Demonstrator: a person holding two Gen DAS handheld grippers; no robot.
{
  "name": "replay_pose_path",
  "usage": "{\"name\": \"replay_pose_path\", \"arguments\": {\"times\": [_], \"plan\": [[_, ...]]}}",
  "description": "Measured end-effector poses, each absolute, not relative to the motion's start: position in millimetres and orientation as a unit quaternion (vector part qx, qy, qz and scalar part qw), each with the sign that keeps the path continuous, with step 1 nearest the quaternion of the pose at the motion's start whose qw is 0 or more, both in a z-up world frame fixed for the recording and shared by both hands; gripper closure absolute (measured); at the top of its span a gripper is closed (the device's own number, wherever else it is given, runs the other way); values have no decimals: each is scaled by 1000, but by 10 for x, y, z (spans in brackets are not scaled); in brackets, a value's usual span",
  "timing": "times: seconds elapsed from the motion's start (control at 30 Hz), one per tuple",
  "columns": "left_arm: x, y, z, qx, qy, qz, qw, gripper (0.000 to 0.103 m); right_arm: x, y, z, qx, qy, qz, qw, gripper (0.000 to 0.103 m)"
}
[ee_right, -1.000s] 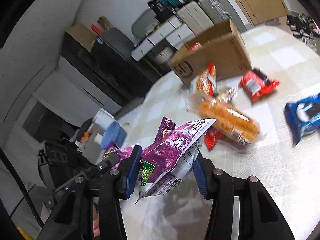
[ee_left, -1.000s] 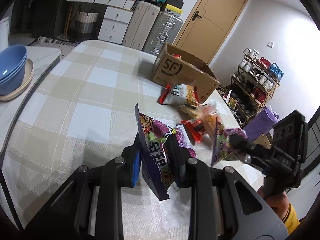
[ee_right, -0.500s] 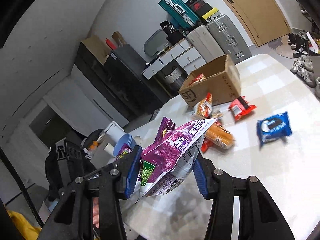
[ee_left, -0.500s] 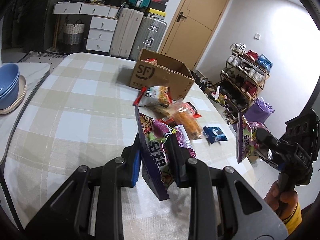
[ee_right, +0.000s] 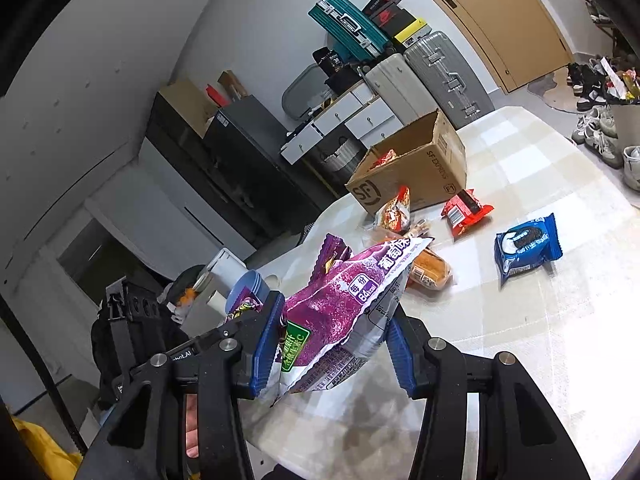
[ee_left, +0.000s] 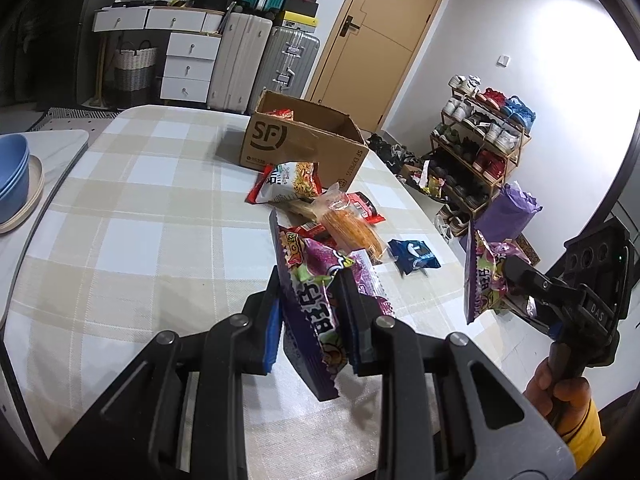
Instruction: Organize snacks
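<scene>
My left gripper is shut on a purple candy bag, held above the checked table. My right gripper is shut on a purple grape snack bag; it also shows in the left wrist view at the right, past the table's edge. An open SF cardboard box with a red packet inside stands at the table's far side. In front of it lie a noodle snack bag, an orange bread pack, a red packet and a blue cookie pack.
The table has a checked cloth. Blue bowls sit on a side surface at the left. Suitcases, white drawers and a door stand behind. A shoe rack stands at the right.
Both grippers have pulled back and up from the snack pile, each keeping its bag. The right gripper has moved out past the table's right edge.
</scene>
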State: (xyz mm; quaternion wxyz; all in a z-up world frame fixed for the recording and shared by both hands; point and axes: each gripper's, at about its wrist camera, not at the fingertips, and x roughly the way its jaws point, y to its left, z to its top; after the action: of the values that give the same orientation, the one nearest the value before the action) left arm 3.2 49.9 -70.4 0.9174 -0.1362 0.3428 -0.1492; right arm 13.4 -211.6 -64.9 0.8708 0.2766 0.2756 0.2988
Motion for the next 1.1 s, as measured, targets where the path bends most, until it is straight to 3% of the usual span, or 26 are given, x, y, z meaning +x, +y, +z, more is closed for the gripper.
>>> {"name": "replay_pose_path", "arguments": {"times": [0.6,1.1], "plan": [[497,551,-485,-149,319,-151,924,81,625,-2019,-202,248,248,320,880,53],[2053,519,440,-114,274,-160,941,81,2129,-1886,666,198,260,323,888,53]]}}
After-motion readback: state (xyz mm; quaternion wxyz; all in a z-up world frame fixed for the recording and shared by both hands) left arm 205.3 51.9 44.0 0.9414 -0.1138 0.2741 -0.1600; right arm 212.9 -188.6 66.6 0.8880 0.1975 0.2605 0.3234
